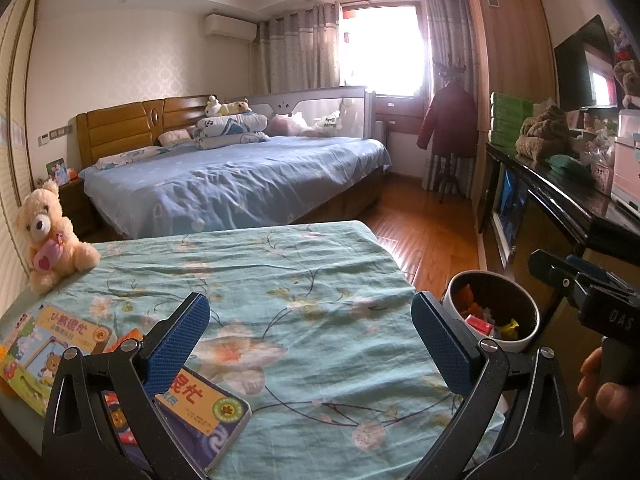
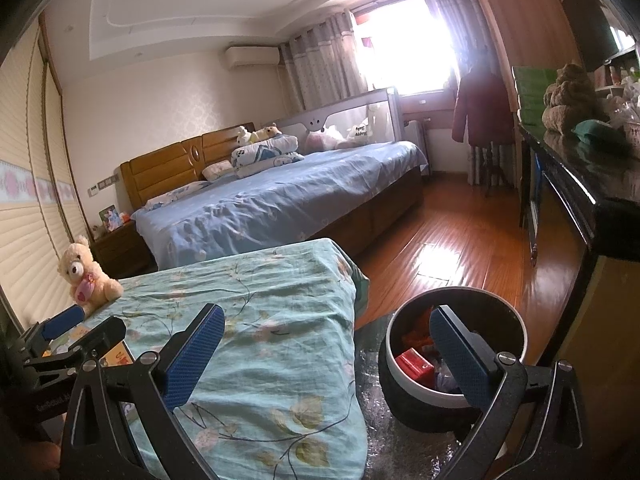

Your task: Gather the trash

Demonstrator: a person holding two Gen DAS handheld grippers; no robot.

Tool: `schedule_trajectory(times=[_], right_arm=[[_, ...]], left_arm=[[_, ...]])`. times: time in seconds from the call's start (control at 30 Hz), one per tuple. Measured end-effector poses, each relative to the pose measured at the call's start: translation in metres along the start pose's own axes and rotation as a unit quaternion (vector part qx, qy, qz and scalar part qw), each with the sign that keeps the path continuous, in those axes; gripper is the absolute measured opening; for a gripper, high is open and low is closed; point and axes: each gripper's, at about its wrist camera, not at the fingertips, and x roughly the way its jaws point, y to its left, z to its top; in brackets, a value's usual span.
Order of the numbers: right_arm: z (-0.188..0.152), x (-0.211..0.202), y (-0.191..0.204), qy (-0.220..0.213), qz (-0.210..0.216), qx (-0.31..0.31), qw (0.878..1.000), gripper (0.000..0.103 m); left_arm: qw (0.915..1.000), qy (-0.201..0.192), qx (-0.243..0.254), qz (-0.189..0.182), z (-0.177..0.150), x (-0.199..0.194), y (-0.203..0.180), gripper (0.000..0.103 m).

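Note:
A round bin (image 2: 404, 384) with a white rim and dark inside stands on the floor just right of the green floral bed (image 2: 256, 320). It holds several scraps, among them a red carton (image 2: 414, 364). My right gripper (image 2: 326, 356) hangs open and empty above the gap between bed and bin, its right finger over the bin's mouth. The left wrist view shows the same bin (image 1: 520, 346) at the bed's right edge. My left gripper (image 1: 310, 340) is open and empty over the floral sheet (image 1: 304, 320). The right tool (image 1: 588, 292), held by a hand, shows at that view's right edge.
Picture books (image 1: 204, 404) lie on the bed's near left corner, beside a cream teddy bear (image 1: 48, 236). A blue bed (image 1: 240, 176) stands beyond. A dark sideboard (image 2: 580, 184) with clutter runs along the right wall. Wooden floor (image 2: 460, 248) lies between.

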Motion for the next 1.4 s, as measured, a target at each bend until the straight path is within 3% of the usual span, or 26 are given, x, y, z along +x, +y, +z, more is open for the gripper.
schedule_trajectory(times=[1.4], right_arm=[[-0.0043, 0.0018, 0.0044, 0.008, 0.006, 0.002, 1.0, 0.103]], left_arm=[[1.0, 0.003, -0.003, -0.001, -0.0015, 0.0003, 0.0017, 0.103]])
